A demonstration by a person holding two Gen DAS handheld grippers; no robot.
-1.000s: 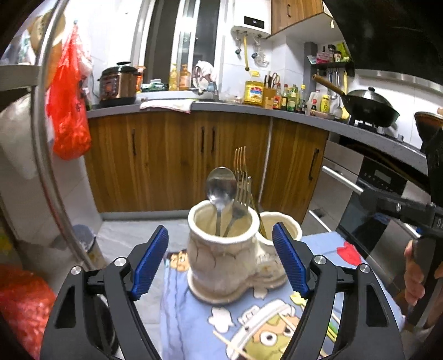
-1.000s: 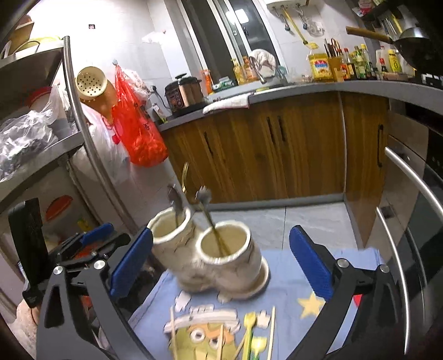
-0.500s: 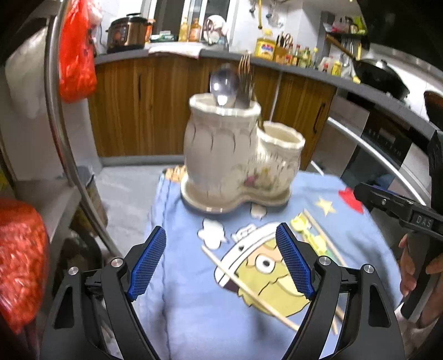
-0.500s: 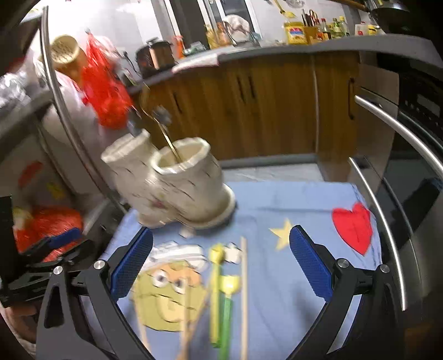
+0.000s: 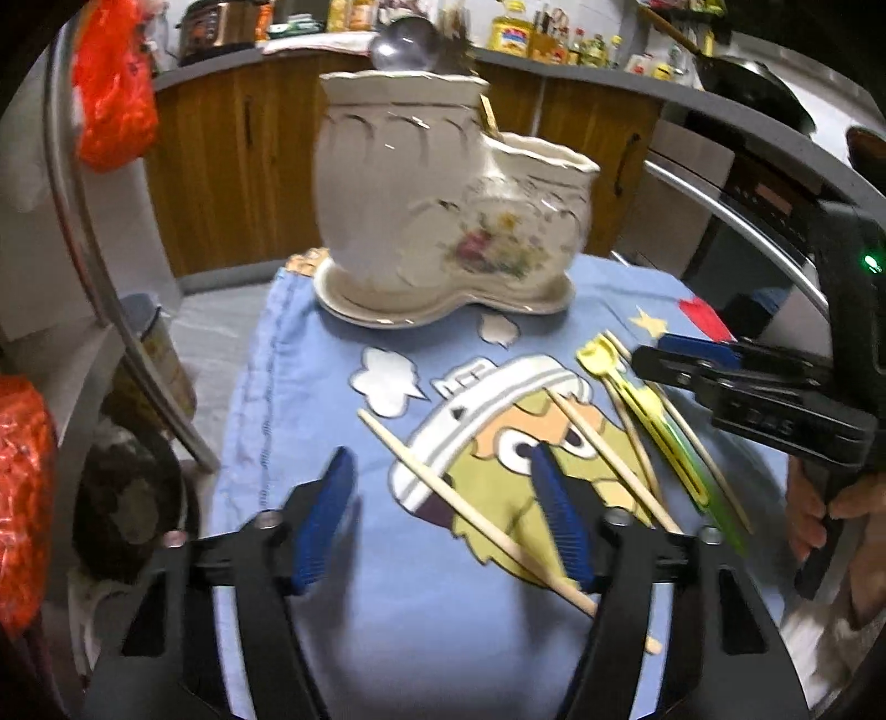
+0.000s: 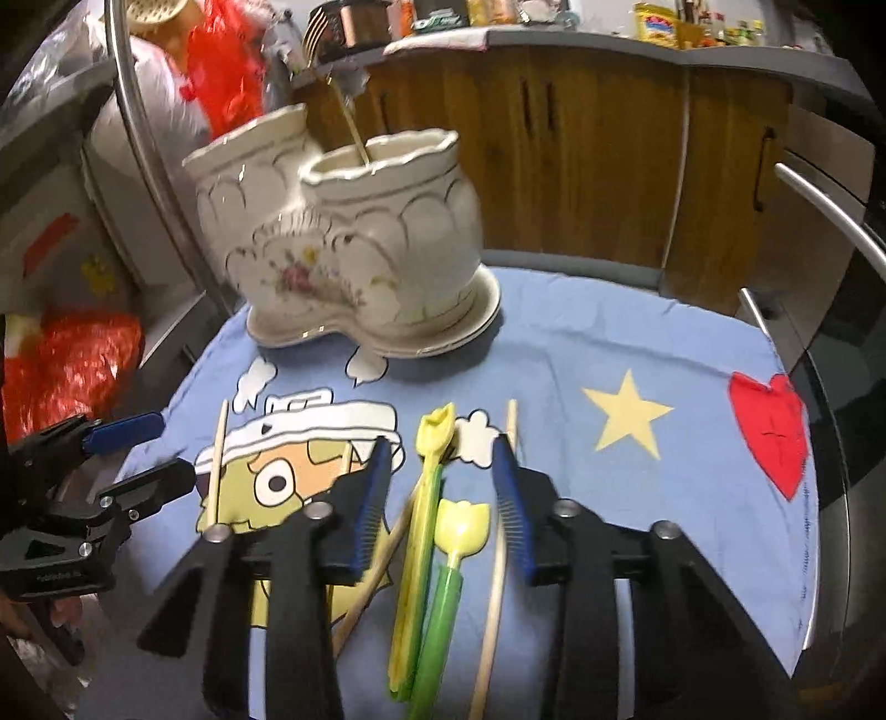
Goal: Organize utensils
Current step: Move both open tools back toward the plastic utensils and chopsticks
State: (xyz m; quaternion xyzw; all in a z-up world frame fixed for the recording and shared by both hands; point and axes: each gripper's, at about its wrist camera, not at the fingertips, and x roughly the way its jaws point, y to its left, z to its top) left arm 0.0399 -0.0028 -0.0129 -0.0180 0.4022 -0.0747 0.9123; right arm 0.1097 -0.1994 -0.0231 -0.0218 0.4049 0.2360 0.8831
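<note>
Two tongs [image 5: 443,520] [image 6: 440,498] closing, ungripped, over blue cartoon cloth [image 6: 637,354] — wooden kitchen cabinets [image 6: 581,138] behind.

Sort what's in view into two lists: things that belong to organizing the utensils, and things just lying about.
Belongs to the job:
- ceramic utensil holder
- wooden chopsticks
- yellow and green plastic utensils
- spoon and fork already standing in the holder

Just lying about:
- blue cartoon cloth
- red plastic bag
- rice cooker
- wok
</note>
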